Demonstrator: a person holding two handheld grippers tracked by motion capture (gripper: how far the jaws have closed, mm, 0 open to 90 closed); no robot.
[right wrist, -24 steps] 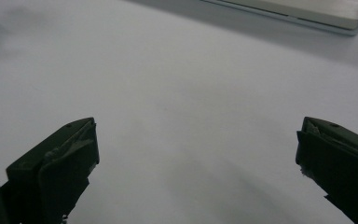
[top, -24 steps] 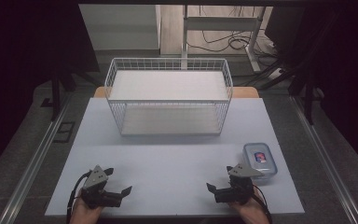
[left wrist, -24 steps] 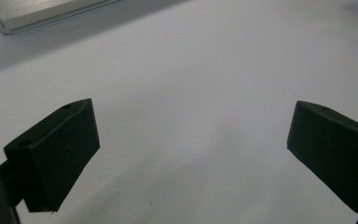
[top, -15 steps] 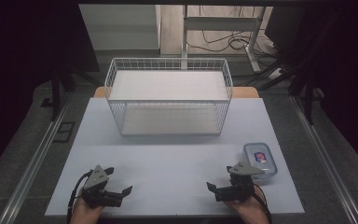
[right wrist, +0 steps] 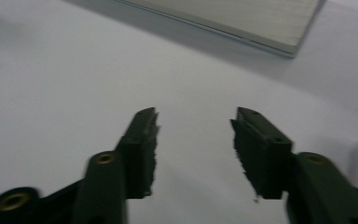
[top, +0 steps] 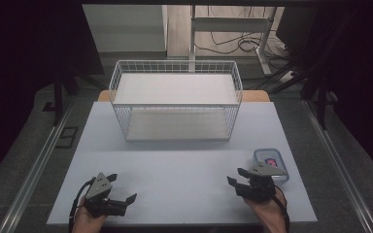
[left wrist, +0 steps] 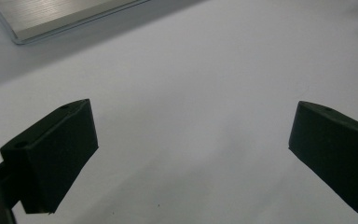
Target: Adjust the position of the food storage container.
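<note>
My left gripper (top: 124, 187) rests low over the near left corner of the white table (top: 175, 165), held by a hand. Its jaws stand wide apart with only bare tabletop between them (left wrist: 191, 149). My right gripper (top: 234, 175) is at the near right, also in a hand. Its jaws are partly apart and nothing sits between them (right wrist: 196, 140). A small clear lidded container (top: 270, 158) with a red label lies just beyond the right gripper, whose grey plate overlaps its near edge.
A white wire basket (top: 175, 62) stands at the back middle of the table, with nothing in it. A brushed metal strip (left wrist: 65, 14) crosses the top of the left gripper view, and a similar strip (right wrist: 242, 18) tops the right gripper view. Dark floor and rails flank the table.
The right gripper has shifted a little to the right and away from the person, closer to the small container. The left gripper has stayed about where it was.
</note>
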